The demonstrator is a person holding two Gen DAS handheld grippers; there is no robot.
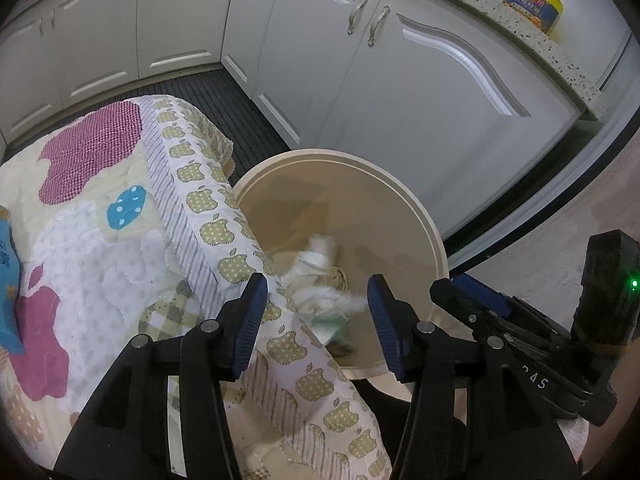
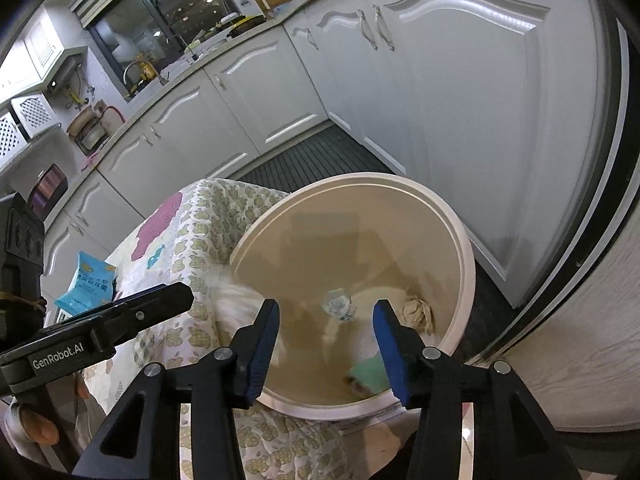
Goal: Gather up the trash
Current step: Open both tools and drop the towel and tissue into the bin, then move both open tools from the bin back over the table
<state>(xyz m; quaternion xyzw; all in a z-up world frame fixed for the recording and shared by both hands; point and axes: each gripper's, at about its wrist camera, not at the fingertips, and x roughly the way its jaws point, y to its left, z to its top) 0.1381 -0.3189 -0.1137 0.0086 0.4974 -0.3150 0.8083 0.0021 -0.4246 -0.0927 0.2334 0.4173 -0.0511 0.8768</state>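
A round beige trash bin [image 1: 420,216] [image 2: 464,248] stands on the floor beside a table with a quilted apple-print cloth [image 1: 100,248] [image 2: 180,240]. Inside lie white crumpled tissue [image 1: 316,276], a green piece [image 2: 370,374], a crumpled brown paper ball [image 2: 416,314] and a small blurred wrapper [image 2: 338,306] that looks mid-fall. My left gripper [image 1: 316,312] is open and empty over the bin's near edge. My right gripper [image 2: 326,340] is open and empty above the bin. A blue snack packet [image 2: 86,282] [image 1: 8,280] lies on the cloth.
White kitchen cabinets [image 1: 400,92] [image 2: 460,100] stand close behind the bin. A yellow oil bottle [image 1: 534,2] sits on the counter. A dark ribbed mat [image 2: 316,156] covers the floor. The left gripper's body [image 2: 92,336] shows at the right wrist view's left.
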